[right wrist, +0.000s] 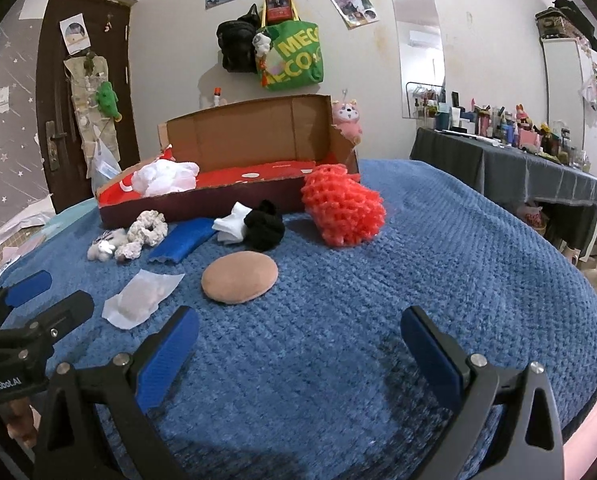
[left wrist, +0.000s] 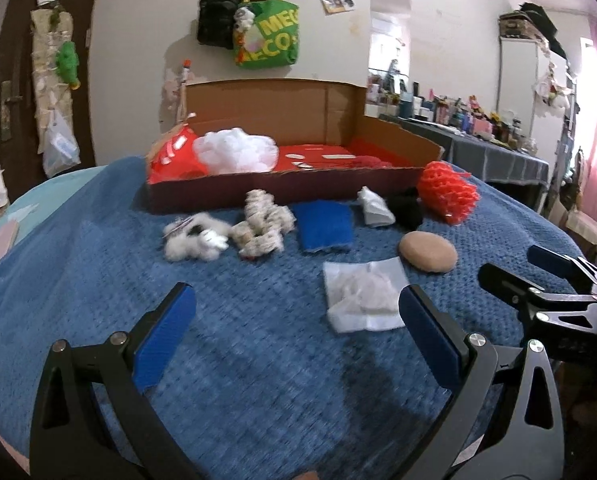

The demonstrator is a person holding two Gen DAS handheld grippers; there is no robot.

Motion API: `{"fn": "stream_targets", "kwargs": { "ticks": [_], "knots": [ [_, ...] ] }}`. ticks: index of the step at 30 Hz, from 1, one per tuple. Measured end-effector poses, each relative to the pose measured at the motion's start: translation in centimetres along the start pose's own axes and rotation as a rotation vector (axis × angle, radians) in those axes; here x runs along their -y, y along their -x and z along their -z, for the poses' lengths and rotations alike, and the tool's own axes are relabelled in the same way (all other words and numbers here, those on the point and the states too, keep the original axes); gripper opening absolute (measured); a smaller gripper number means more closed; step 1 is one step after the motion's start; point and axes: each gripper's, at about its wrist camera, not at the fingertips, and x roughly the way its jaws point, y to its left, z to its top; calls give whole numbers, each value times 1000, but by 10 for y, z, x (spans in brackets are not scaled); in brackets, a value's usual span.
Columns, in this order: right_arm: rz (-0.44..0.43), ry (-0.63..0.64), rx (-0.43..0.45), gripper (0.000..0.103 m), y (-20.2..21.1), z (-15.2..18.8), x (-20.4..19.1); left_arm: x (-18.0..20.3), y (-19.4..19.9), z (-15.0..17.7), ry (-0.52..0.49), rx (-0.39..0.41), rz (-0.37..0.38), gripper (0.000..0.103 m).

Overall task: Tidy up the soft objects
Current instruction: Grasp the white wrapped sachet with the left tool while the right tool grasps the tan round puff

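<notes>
Left wrist view: left tongs, black with blue pads, stood released and empty above the blue waffle-knit bed cover; the right tongs entered at the right edge, likewise spread with nothing between them. A clear plastic pouch of white stuffing lay just ahead of the left tongs, with a tan round fabric pad just beyond it. Further back, in a loose row before the box, from left to right: a small white fluffy plush toy, a cream-and-beige bobbled scrunchie, a blue rectangular sponge cloth, a white folded sock, a black bundled sock, and an orange-red foam mesh sleeve. A shallow cardboard box with red lining held a white mesh bath pouf at its left end. Right wrist view: right tongs released and empty over bare cover; left tongs at the left edge, released. The tan pad lay nearest, the pouch to its left, the foam sleeve touching the box's front right corner, the pouf inside the box.
</notes>
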Motion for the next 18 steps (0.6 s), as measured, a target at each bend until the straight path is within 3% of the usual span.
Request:
{"fn": "stream_targets", "kwargs": {
  "ticks": [8,12,18],
  "knots": [
    [-74,15,-45,103,-12,-19,9,20,-23,-15,-75,-113,81,103],
    [-174,26,-111,103,-24,-30,13,21,-34,-19,-86,-186,112,103],
    [-226,95,-218,103,-46,-36,6,17,-51,-21,-81,-287,153,103]
  ]
}}
